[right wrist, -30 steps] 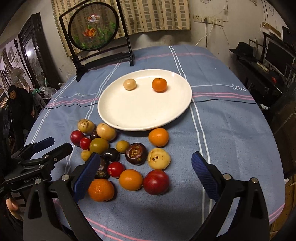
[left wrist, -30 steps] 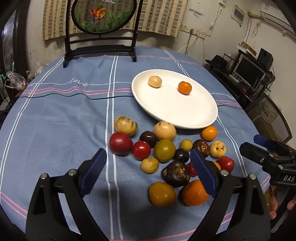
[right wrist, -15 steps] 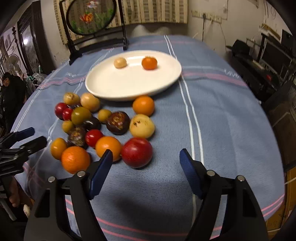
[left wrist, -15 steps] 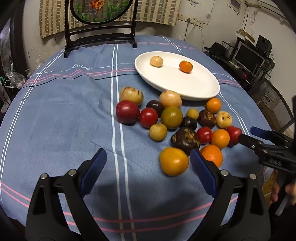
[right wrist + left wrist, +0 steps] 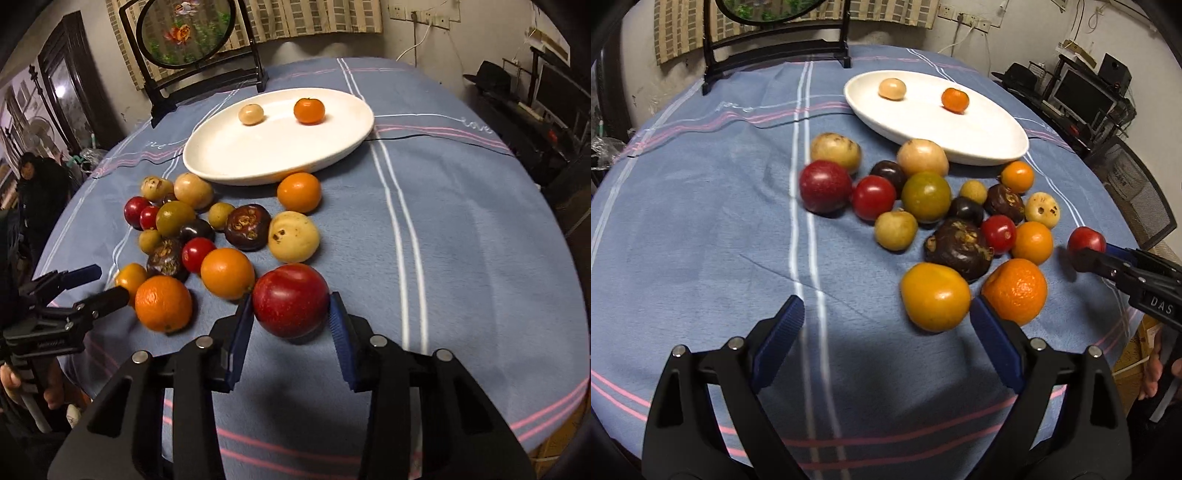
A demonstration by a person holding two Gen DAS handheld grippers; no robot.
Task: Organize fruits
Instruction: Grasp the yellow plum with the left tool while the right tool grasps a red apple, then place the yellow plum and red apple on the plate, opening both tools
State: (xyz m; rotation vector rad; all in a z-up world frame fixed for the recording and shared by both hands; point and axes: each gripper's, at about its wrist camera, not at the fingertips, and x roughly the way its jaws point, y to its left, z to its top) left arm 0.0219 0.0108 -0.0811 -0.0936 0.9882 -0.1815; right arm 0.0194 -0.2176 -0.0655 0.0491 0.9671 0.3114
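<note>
A heap of several fruits lies on the blue striped tablecloth (image 5: 701, 229) in front of a white plate (image 5: 258, 155), also in the left wrist view (image 5: 979, 136). The plate holds a small tan fruit (image 5: 251, 113) and a small orange (image 5: 309, 110). My right gripper (image 5: 291, 317) is shut on a red apple (image 5: 291, 299) at the heap's near edge; the apple also shows in the left wrist view (image 5: 1086, 240). My left gripper (image 5: 886, 325) is open and empty, just short of a yellow-orange fruit (image 5: 934, 295) and a big orange (image 5: 1015, 290).
A round embroidered screen on a black stand (image 5: 192, 40) stands at the table's far edge. A black cable (image 5: 443, 138) runs across the cloth beside the plate. Desks with monitors (image 5: 1082, 96) and a mesh chair (image 5: 1134, 192) stand to the right.
My right gripper moved forward and closed on the red apple. My left gripper drew nearer to the heap and stayed open.
</note>
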